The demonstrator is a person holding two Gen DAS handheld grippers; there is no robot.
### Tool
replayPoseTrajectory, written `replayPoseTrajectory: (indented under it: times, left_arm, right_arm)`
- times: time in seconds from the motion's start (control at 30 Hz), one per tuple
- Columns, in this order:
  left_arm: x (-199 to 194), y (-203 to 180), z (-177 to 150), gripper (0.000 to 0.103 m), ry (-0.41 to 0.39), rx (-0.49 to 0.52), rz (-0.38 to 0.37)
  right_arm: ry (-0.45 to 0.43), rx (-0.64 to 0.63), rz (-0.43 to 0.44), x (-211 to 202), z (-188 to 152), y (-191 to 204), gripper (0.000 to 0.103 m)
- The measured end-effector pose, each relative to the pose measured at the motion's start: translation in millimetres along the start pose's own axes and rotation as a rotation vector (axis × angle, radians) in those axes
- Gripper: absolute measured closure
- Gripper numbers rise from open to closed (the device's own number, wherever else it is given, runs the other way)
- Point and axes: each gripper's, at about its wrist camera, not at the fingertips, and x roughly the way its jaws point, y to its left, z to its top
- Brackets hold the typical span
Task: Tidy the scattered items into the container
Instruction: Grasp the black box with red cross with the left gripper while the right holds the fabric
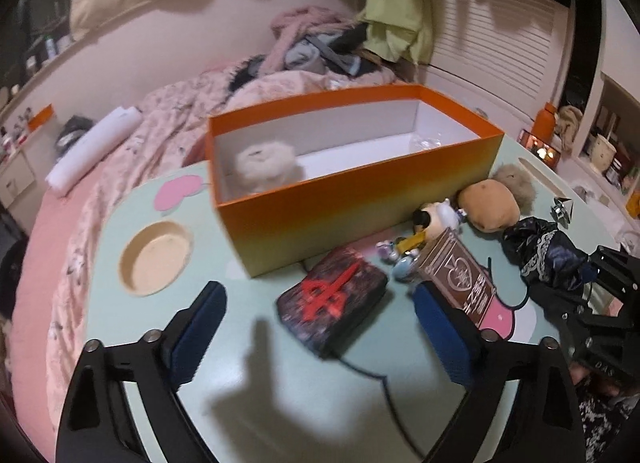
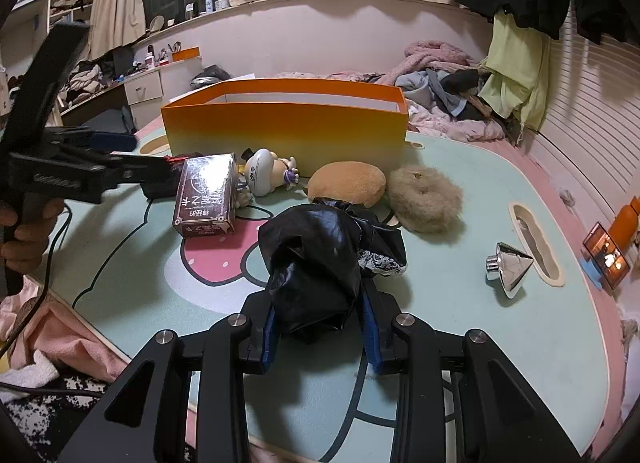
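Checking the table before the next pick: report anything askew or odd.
The brown card box lies tilted, one end propped on small trinkets and its printing upside down from the right wrist view. The silver cone-shaped piece lies tipped on its side. Nothing looks spilled or broken.

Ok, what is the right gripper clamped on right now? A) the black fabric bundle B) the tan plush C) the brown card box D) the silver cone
A: the right gripper has its blue pads pressed against both sides of the black fabric bundle.
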Motion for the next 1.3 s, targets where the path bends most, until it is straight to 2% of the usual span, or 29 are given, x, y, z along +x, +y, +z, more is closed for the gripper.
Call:
replayPoseTrajectory:
  times: [0.1, 0.33, 0.4, 0.53, 0.6, 0.73, 0.83, 0.9, 0.97, 1.0, 1.03, 1.1, 1.2, 1.3]
  left_arm:
    - [7.0, -6.2, 2.0, 0.013, 0.021, 0.017, -0.025]
    - [3.8, -19.8, -5.9, 0.04, 0.029, 0.052, -0.048]
    - [1.4, -22.9, -10.8, 0.043, 0.024, 0.059, -0.054]
    - [-4.2, -25.9, -18.8, 0.043, 0.02, 0.057, -0.088]
    - [-5.5, -25.7, -18.3, 0.042, 0.013, 0.056, -0.081]
    - [-4.1, -24.3, -11.3, 0.032, 0.013, 0.048, -0.065]
    - [0.2, -28.4, -6.6, 0.03, 0.029, 0.063, -0.074]
    - [3.9, -33.3, -6.2, 0.03, 0.035, 0.084, -0.053]
    - [8.3, -36.7, -7.1, 0.042, 0.045, 0.103, -0.035]
    - [9.9, -37.9, -9.1, 0.061, 0.051, 0.109, -0.029]
    - [9.4, -37.6, -10.5, 0.065, 0.046, 0.105, -0.039]
    - [6.5, -36.8, -12.5, 0.065, 0.041, 0.106, -0.055]
    - [-0.6, -31.9, -18.3, 0.065, 0.035, 0.085, -0.037]
    - [-15.4, -23.1, -23.5, 0.065, -0.009, 0.034, -0.037]
  right_arm:
    - [0.0, 0.0, 0.0, -0.1, 0.0, 0.4, 0.068]
    - [0.0, 0.0, 0.0, -0.3, 0.1, 0.1, 0.068]
    - [0.001, 0.0, -0.001, -0.3, 0.2, 0.1, 0.068]
    - [0.001, 0.0, 0.0, -0.6, 0.2, -0.3, 0.068]
    - [0.001, 0.001, 0.0, -0.6, 0.3, -0.4, 0.068]
    - [0.001, 0.001, 0.001, -0.8, 0.3, -0.9, 0.068]
    - [0.001, 0.001, 0.001, -0.9, 0.4, -1.0, 0.068]
    - [0.001, 0.001, 0.001, -0.9, 0.4, -1.2, 0.068]
    - [0.001, 0.001, 0.002, -0.9, 0.4, -1.4, 0.068]
    - [0.001, 0.001, 0.002, -1.0, 0.4, -1.3, 0.068]
    - [0.001, 0.001, 0.001, -1.0, 0.4, -1.2, 0.068]
    - [0.001, 0.001, 0.001, -1.2, 0.6, -1.5, 0.068]
    - [0.002, 0.003, -0.002, -0.8, 0.2, -1.4, 0.068]
    - [0.003, 0.003, -0.012, -0.6, -0.1, -1.3, 0.068]
